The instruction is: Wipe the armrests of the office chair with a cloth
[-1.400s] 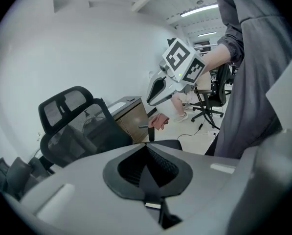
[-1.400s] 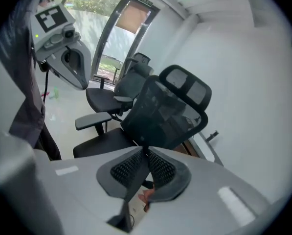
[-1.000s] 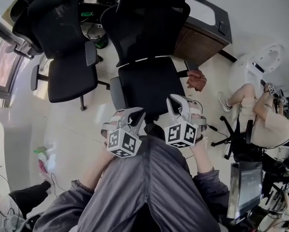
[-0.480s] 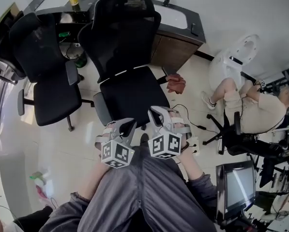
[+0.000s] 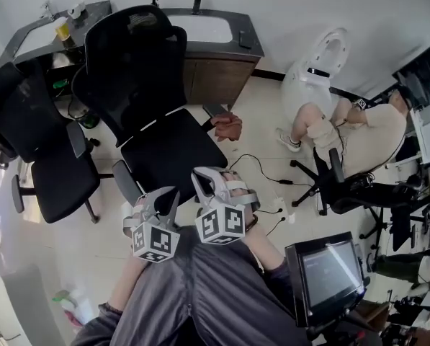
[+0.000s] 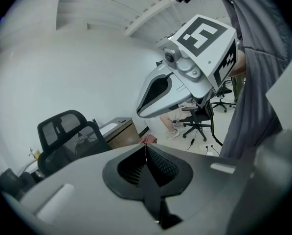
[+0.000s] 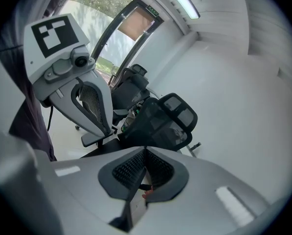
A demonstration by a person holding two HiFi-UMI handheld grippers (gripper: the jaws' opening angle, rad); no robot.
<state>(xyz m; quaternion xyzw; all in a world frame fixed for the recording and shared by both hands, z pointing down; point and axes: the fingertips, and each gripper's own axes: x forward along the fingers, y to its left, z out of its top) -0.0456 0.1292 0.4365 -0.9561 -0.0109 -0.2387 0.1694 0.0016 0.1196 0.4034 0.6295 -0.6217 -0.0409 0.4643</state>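
Observation:
The black office chair (image 5: 173, 150) stands just ahead of me. A reddish cloth (image 5: 229, 126) lies bunched on its right armrest (image 5: 214, 111); the grey left armrest (image 5: 125, 182) is bare. In the left gripper view the cloth (image 6: 146, 139) shows small, far beyond the tips. My left gripper (image 5: 173, 193) (image 6: 146, 147) is shut and empty, near the seat's front left corner. My right gripper (image 5: 199, 172) (image 7: 146, 150) hovers over the seat's front edge. Its jaws are closing, tips together, with nothing between them. Neither gripper touches the cloth.
A second black chair (image 5: 45, 146) stands at the left and a desk (image 5: 211, 42) behind. A person (image 5: 344, 132) sits on a chair at the right, beside a white unit (image 5: 312, 71). Cables (image 5: 269, 171) cross the floor; a monitor (image 5: 326, 272) is near right.
The head view has swung, so the chair now sits further left in it. Both grippers have lifted a little. The right jaws have drawn together. The cloth stays on the armrest.

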